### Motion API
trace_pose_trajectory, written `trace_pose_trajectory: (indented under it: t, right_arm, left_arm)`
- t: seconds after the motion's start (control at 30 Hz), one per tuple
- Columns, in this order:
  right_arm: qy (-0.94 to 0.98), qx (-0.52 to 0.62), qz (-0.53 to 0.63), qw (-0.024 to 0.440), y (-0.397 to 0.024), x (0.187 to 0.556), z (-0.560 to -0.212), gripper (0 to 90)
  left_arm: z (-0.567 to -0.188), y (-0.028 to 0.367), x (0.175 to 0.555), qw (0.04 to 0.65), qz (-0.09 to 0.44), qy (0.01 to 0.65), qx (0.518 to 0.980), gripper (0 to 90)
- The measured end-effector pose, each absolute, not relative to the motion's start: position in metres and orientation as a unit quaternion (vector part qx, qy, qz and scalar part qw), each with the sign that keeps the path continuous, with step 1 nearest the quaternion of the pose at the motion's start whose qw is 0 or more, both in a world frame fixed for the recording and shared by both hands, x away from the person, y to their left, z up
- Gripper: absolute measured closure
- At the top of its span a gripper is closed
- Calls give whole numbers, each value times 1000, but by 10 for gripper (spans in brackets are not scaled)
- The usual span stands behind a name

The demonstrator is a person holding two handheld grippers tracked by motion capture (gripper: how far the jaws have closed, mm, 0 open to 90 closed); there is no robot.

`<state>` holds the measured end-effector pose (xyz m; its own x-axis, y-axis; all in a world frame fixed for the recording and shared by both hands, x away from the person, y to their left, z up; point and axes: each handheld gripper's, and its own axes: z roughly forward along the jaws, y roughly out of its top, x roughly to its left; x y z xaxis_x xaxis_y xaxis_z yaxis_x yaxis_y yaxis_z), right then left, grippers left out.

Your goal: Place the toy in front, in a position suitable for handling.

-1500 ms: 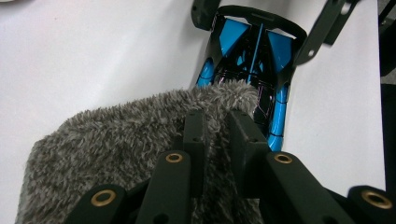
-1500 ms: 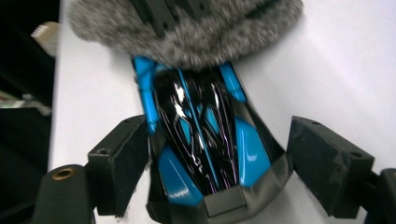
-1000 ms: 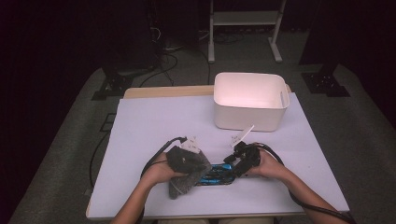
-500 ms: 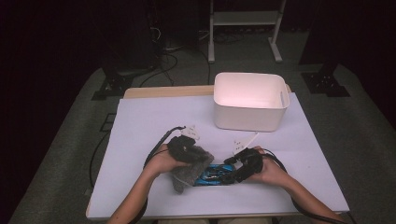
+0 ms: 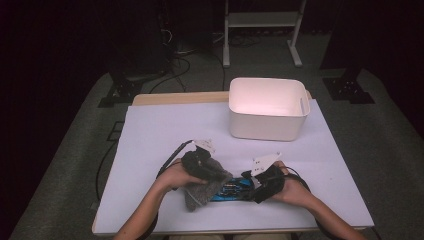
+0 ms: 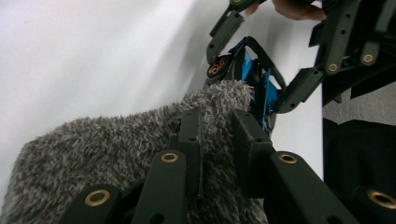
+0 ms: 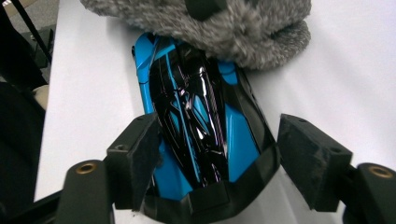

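A blue and black toy car (image 5: 234, 189) (image 7: 196, 107) lies on the white table (image 5: 165, 130) near its front edge. A grey fuzzy cloth (image 5: 199, 194) (image 6: 107, 144) (image 7: 210, 18) covers the car's left end. My left gripper (image 5: 212, 174) (image 6: 217, 140) is shut on the cloth and holds it against the car (image 6: 259, 79). My right gripper (image 5: 250, 184) (image 7: 219, 158) straddles the car's other end. Its jaws have just been opening: one pad lies against the car's side and the other stands off it.
A white plastic bin (image 5: 267, 127) stands at the back right of the table. Cables trail from both grippers across the table. Dark floor, a metal stand and more cables lie beyond the far edge.
My right gripper has shifted slightly toward the front edge at the car's end. The left gripper, the cloth and the car have stayed nearly in place.
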<state>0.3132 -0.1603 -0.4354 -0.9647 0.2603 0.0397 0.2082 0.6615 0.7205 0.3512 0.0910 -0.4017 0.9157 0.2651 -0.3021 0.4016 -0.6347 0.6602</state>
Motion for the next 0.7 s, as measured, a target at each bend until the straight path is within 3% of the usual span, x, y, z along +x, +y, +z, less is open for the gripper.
trace_pose_trajectory:
  t: [0.3, 0.5, 0.7]
  right_arm:
    - [918, 101, 384, 2, -154, 302, -432, 261]
    - [923, 92, 374, 6, -143, 297, -435, 383]
    - [919, 89, 384, 3, -148, 295, -435, 450]
  left_arm:
    - [-387, 91, 320, 391, -69, 131, 908, 749]
    - [-388, 94, 310, 403, -61, 121, 905, 734]
    - [-380, 84, 299, 365, -13, 112, 924, 607]
